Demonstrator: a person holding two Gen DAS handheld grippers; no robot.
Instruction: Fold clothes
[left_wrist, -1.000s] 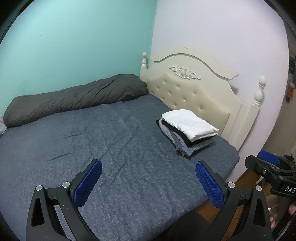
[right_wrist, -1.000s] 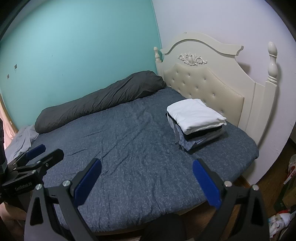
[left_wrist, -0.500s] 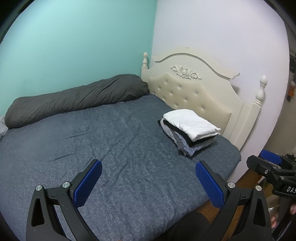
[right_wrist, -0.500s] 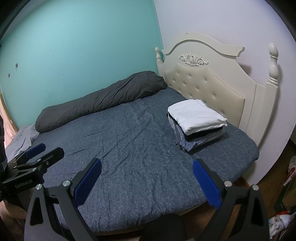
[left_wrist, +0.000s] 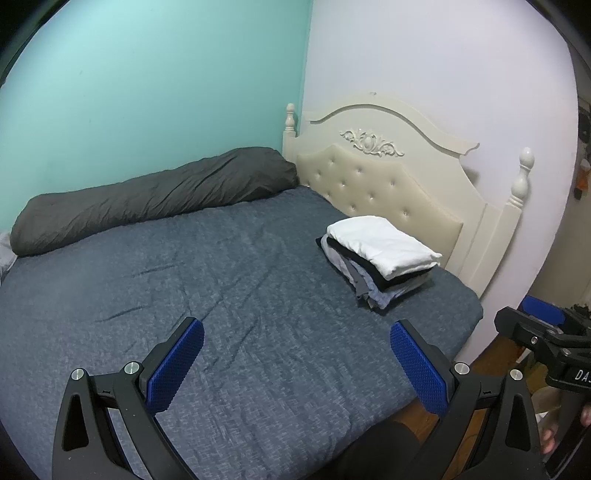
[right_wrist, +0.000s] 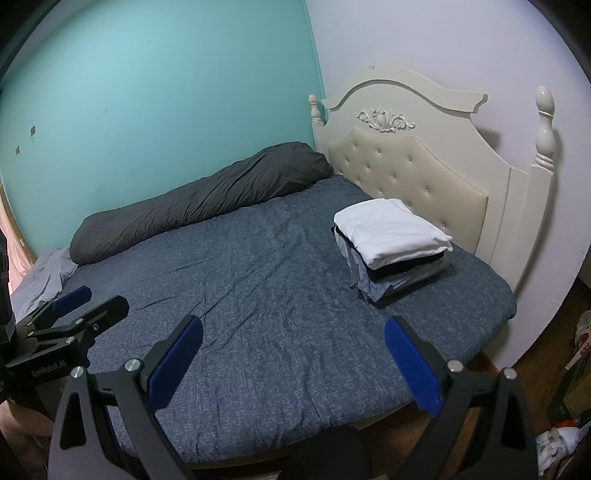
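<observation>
A stack (left_wrist: 380, 262) of folded clothes sits on the bed (left_wrist: 229, 295), near the headboard (left_wrist: 388, 177). A white piece (right_wrist: 391, 230) is on top, with black, grey and blue ones under it. A long dark pillow (left_wrist: 147, 199) lies by the green wall (left_wrist: 147, 81), well apart from the stack.

The left gripper (left_wrist: 295, 363) hangs over the near edge of the bed. Its blue pads (left_wrist: 175, 365) are wide apart and hold nothing. The right gripper (right_wrist: 293, 363) is the same, wide apart with nothing in it. Both are well away from the stack.
</observation>
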